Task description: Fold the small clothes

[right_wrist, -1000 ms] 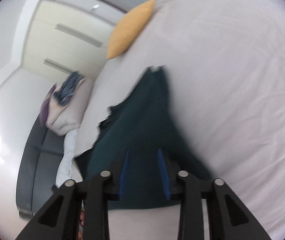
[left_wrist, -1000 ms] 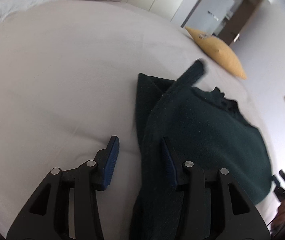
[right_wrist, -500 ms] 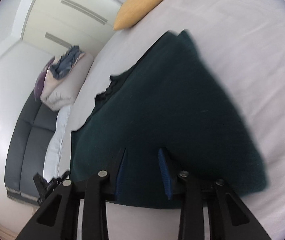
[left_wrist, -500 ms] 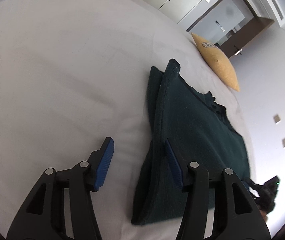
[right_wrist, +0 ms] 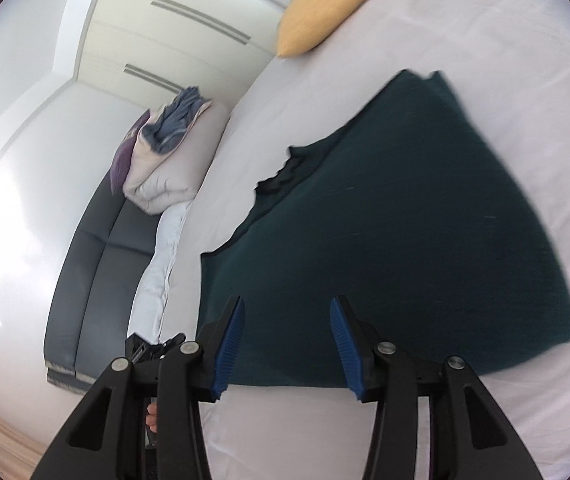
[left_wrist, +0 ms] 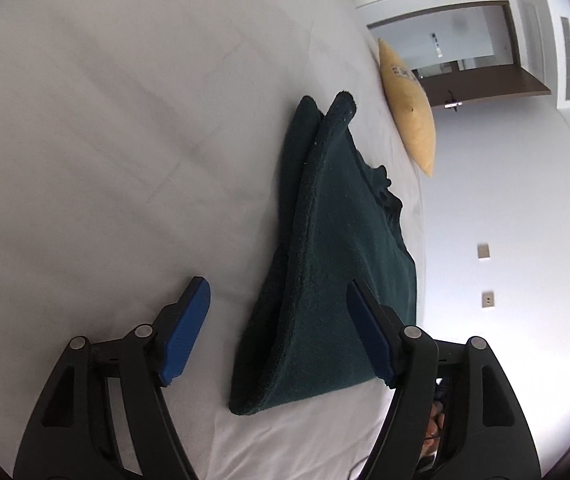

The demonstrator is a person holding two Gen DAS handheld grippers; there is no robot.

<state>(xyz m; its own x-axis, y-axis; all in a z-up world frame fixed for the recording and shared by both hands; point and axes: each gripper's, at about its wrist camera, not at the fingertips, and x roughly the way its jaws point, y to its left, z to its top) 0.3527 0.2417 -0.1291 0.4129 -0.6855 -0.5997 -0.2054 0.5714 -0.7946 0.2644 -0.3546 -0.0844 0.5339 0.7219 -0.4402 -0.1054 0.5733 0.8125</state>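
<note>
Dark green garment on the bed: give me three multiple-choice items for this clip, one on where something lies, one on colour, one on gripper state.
1. Where does the dark green garment lie?
A. On the white bed
B. On the grey sofa
C. On the floor

2. What colour is the small pillow at the bed's far edge?
A. Purple
B. Yellow
C. Blue

3. What state is the right gripper in?
A. Shut on the garment
B. Shut on nothing
C. Open

Answers:
1. A, the garment is spread over the white sheet.
2. B, the pillow is plainly yellow in both views.
3. C, its blue pads stand wide apart above the garment's near edge, gripping nothing; the left gripper is open too.
</note>
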